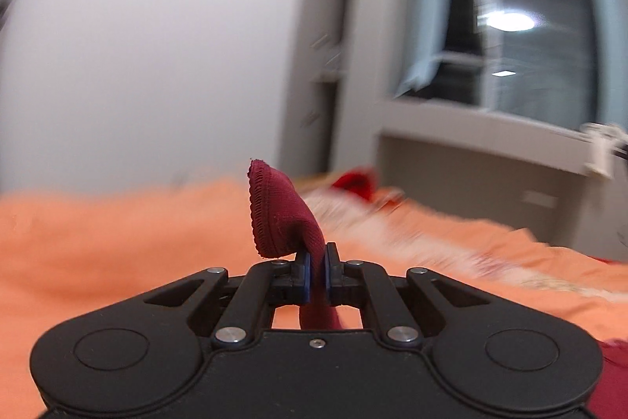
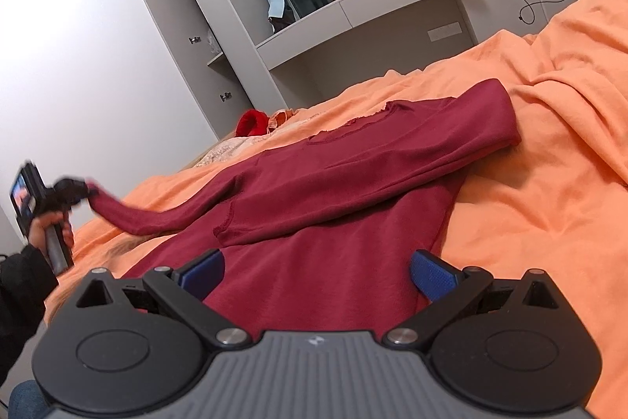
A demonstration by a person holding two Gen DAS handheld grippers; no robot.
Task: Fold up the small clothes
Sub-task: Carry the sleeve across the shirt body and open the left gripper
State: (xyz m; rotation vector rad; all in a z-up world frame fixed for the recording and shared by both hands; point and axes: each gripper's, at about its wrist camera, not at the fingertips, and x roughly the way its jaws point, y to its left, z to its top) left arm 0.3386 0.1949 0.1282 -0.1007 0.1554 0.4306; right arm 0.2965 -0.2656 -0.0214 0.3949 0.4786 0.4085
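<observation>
2 grippers working: left gripper pinching maroon sweater cuff, lifting sleeve at left; right gripper hovering spread over near hem.

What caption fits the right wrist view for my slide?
Open right gripper hovers over a maroon top on the orange bedspread while the left gripper lifts its sleeve.

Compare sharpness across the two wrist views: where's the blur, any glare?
Left wrist view: background smeared by motion blur, orange bedspread and window streaked; only the left gripper and the pinched maroon sleeve cuff stay sharp; bright lamp reflection in the glass. Right wrist view: mostly crisp, maroon shirt clear; only the far left gripper is slightly blurred; strong fisheye bending.
</observation>
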